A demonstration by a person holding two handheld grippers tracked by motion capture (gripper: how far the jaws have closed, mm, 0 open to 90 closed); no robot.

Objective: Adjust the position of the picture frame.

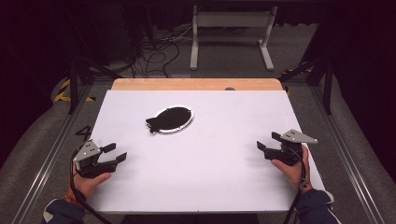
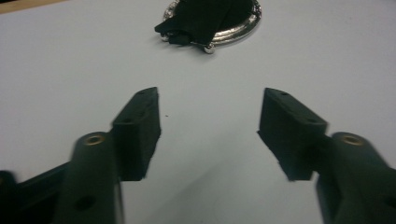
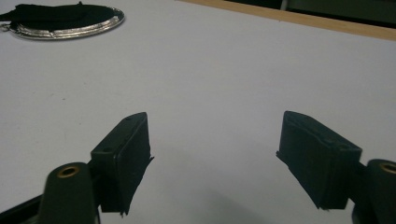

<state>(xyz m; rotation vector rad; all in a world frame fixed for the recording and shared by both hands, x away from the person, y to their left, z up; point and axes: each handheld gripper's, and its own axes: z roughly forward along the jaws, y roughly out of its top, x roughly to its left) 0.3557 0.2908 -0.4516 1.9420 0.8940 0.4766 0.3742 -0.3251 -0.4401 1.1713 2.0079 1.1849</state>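
A black oval object with a silvery rim (image 1: 170, 119) lies flat on the white table top (image 1: 210, 158), a little behind its middle; a dark tab sticks out at its left end. In the left gripper view the oval object (image 2: 211, 21) sits straight ahead, far off. The right gripper view has the oval object (image 3: 65, 21) at the top left. My left gripper (image 1: 115, 153) rests open near the table's front left, a hand around it, nothing between its jaws. My right gripper (image 1: 267, 141) stands open at the front right, also bare. The left gripper (image 2: 210, 119) and right gripper (image 3: 214, 149) both hover low over bare white surface.
A wooden strip (image 1: 196, 84) runs along the table's far edge. Behind the table stand a white metal frame (image 1: 231, 35) and loose cables (image 1: 154, 53) on the floor. Dark metal rails (image 1: 343, 149) flank the table on both sides.
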